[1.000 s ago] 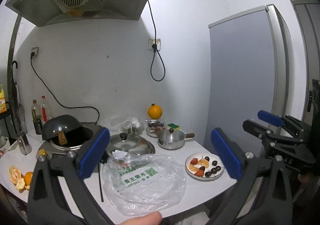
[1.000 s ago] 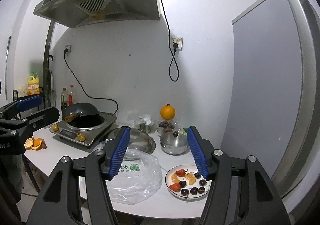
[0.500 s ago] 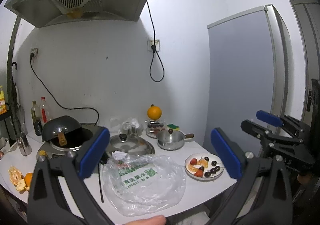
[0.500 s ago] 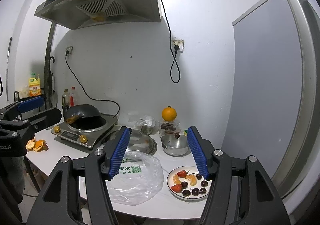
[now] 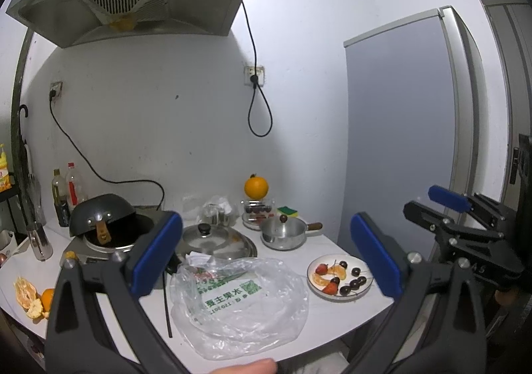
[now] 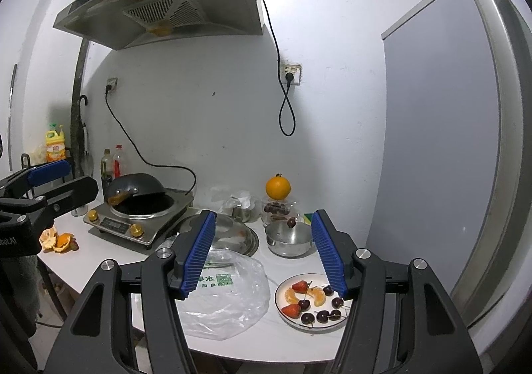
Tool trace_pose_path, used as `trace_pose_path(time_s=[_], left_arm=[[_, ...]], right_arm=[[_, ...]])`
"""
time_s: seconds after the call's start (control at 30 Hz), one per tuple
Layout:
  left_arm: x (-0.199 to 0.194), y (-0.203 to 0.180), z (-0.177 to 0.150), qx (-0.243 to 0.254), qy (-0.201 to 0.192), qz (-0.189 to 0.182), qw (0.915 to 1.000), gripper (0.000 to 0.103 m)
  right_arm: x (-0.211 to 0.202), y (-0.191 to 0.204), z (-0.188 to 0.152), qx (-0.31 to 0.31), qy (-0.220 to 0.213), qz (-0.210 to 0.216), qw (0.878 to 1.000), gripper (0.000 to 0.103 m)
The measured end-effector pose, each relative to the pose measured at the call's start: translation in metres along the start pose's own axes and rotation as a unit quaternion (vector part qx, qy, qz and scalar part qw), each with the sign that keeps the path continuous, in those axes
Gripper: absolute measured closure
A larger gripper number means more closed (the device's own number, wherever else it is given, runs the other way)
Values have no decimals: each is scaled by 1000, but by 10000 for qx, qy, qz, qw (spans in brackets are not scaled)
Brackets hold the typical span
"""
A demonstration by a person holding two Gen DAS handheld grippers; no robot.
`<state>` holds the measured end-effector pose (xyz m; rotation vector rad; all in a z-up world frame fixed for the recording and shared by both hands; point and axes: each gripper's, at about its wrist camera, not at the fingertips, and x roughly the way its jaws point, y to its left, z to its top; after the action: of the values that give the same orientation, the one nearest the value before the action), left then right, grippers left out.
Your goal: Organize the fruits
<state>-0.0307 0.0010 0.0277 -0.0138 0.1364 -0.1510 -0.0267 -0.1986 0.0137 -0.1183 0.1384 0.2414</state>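
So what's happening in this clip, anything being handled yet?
Nothing is held yet. A person holds the left gripper and right gripper above a white counter, both open and empty. On the counter sit a plate of strawberries, cherries and orange segments, a clear plastic bag beside it, and a whole orange on a container at the back. No fruit has been picked up.

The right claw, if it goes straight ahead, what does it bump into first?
Probably the small steel pot beyond the right claw. The claw is open and empty and points over the counter toward it, though depth is hard to judge.
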Motion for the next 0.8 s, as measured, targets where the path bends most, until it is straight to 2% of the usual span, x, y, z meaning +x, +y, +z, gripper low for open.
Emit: trace_pose_path(time_s=[0.8], left_arm=[[0,-4,1,47,70,-86,9999,1]], right_arm=[[-2,-4,-1,83,36,-71,9999,39]])
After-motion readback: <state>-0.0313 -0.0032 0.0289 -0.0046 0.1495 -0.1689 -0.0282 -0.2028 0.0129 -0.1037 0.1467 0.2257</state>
